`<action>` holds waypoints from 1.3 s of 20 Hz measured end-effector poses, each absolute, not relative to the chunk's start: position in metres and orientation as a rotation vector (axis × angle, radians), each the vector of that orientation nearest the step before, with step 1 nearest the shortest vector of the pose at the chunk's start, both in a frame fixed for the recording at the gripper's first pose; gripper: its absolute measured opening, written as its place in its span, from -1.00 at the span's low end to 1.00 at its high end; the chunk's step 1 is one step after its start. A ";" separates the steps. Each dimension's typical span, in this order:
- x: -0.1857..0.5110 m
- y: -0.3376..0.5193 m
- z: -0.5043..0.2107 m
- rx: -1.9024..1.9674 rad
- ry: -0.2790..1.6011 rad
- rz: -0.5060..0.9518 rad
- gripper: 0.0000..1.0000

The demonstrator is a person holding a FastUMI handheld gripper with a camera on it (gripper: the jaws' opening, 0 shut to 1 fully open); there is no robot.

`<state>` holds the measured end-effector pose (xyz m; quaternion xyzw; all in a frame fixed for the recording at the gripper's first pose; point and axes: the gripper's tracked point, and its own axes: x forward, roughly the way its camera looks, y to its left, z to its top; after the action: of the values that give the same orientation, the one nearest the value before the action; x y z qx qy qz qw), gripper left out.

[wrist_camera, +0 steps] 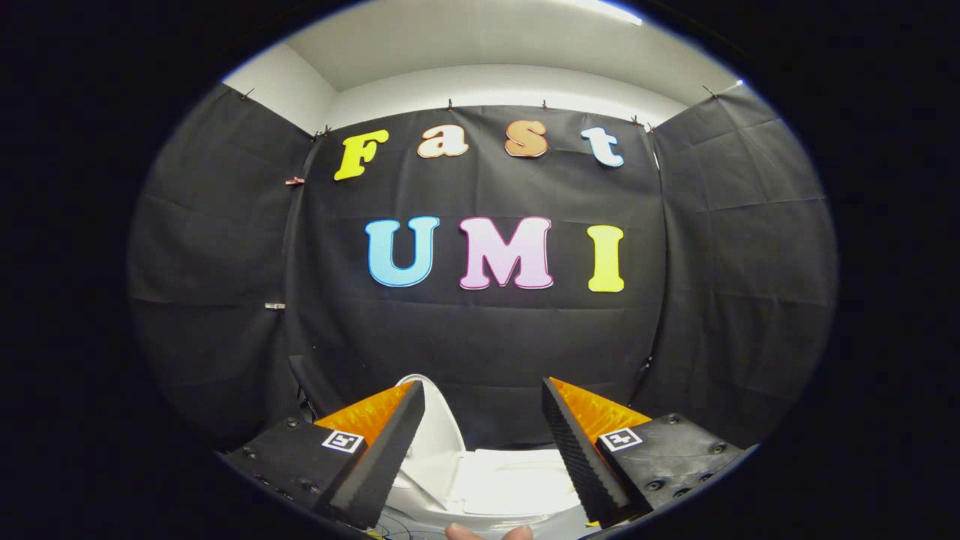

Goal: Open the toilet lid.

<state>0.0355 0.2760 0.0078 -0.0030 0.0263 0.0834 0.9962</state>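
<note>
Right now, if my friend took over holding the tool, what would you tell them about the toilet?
Tool: fingers wide apart, holding nothing, raised and pointing at the booth wall.
Toilet: low down between the fingers and just beyond them, in front of the black cloth.
Lid: appears to stand up on the left side, next to the left finger.
Done: lid looks open already.
Left: probably nothing; tip the tool down to check.

Camera on hand-held gripper [480, 420], facing booth wall [487, 337], toilet [480, 472] close below
</note>
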 end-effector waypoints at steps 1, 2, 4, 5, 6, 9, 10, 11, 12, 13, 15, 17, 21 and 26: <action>0.033 0.270 0.010 -0.010 0.047 0.165 0.96; 0.029 0.264 0.013 -0.013 0.042 0.166 0.96; 0.024 0.256 0.012 -0.024 0.047 0.173 0.95; 0.023 0.251 0.013 -0.025 0.048 0.173 0.95; 0.021 0.246 0.014 -0.026 0.046 0.171 0.95; 0.017 0.236 0.015 -0.013 0.043 0.169 0.95; 0.016 0.235 0.014 -0.004 0.045 0.172 0.96; 0.018 0.234 0.014 0.000 0.046 0.171 0.96; 0.017 0.233 0.012 -0.001 0.050 0.172 0.96; 0.018 0.235 0.011 -0.003 0.052 0.179 0.96; 0.016 0.238 0.007 -0.002 0.058 0.192 0.96; 0.017 0.240 0.009 0.005 0.056 0.189 0.96; 0.006 0.245 0.004 0.007 0.048 0.191 0.96; 0.003 0.239 -0.001 -0.015 0.053 0.169 0.96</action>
<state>0.0027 0.2387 -0.0013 -0.0073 0.0262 0.0845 0.9961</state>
